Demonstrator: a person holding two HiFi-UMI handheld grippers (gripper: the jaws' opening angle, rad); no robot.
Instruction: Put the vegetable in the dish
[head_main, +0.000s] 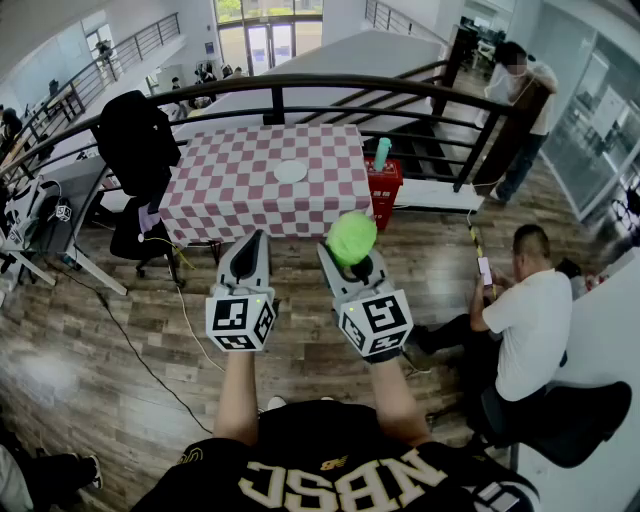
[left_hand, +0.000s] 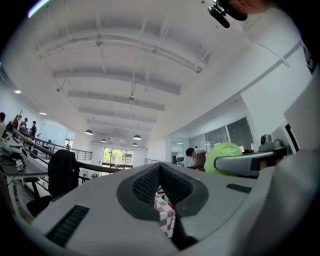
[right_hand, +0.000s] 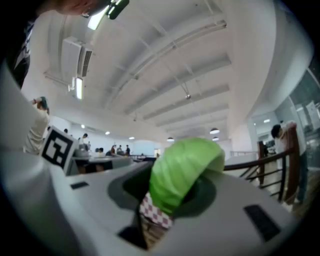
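A round green leafy vegetable (head_main: 352, 238) sits between the jaws of my right gripper (head_main: 347, 256), which is shut on it and held in the air short of the table. In the right gripper view the vegetable (right_hand: 182, 172) fills the gap of the gripper (right_hand: 172, 192). My left gripper (head_main: 252, 246) hangs level beside it on the left, shut and empty; its pads (left_hand: 150, 186) meet. The white dish (head_main: 291, 171) lies in the middle of the red-and-white checkered table (head_main: 230, 195), well ahead of both grippers. The left gripper view shows the vegetable (left_hand: 222, 156) off to the right.
A black railing (head_main: 300, 85) runs behind the table. A red crate (head_main: 384, 186) with a teal bottle (head_main: 382, 153) stands at the table's right. A chair with a dark jacket (head_main: 135, 150) stands left. One person (head_main: 525, 320) sits at right, another (head_main: 522, 110) stands far right.
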